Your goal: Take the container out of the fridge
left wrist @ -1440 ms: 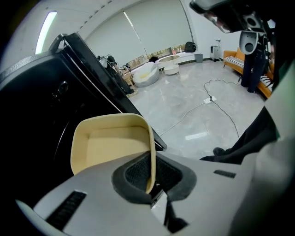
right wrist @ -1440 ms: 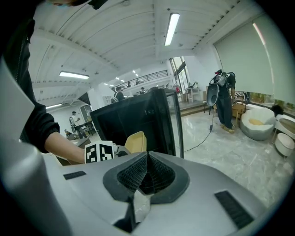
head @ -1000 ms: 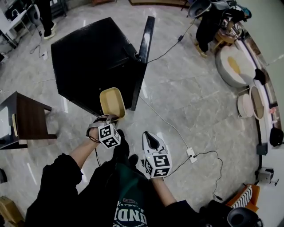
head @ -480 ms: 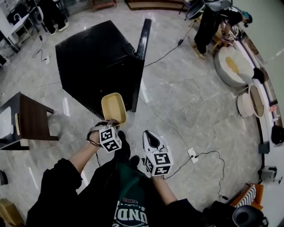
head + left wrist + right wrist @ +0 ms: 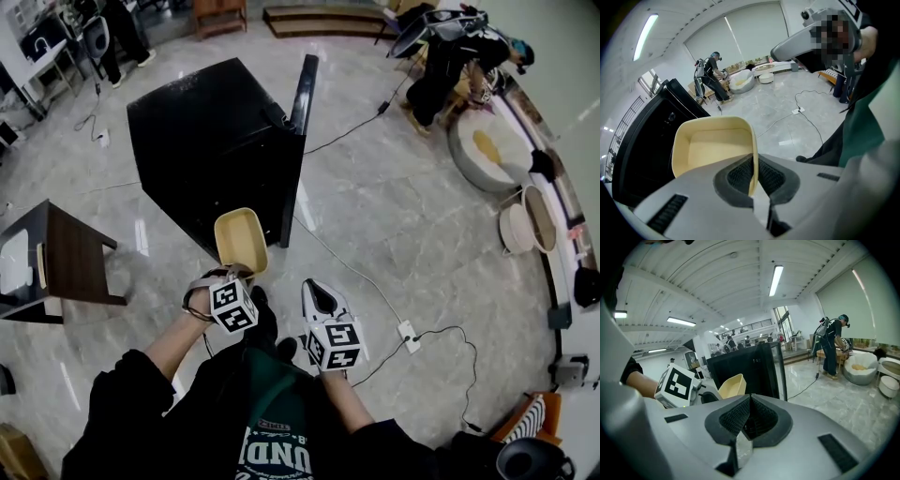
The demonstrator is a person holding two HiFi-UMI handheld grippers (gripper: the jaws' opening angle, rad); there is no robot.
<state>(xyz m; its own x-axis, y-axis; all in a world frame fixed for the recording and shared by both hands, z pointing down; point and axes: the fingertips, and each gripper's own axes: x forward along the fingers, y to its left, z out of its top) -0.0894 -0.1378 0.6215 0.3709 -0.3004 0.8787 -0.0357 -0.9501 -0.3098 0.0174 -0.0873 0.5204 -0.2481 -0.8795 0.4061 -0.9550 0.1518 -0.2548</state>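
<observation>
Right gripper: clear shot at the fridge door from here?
Probably yes. The right gripper is empty and the door stands open just ahead of it; only a cable lies between. The left gripper holds the container off to the side.

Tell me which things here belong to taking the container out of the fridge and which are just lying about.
Job in hand:
- container, clamped by its wall in the left gripper
- black fridge, its door open

Lying about:
- wooden table
- power strip on the floor
- white tub
</observation>
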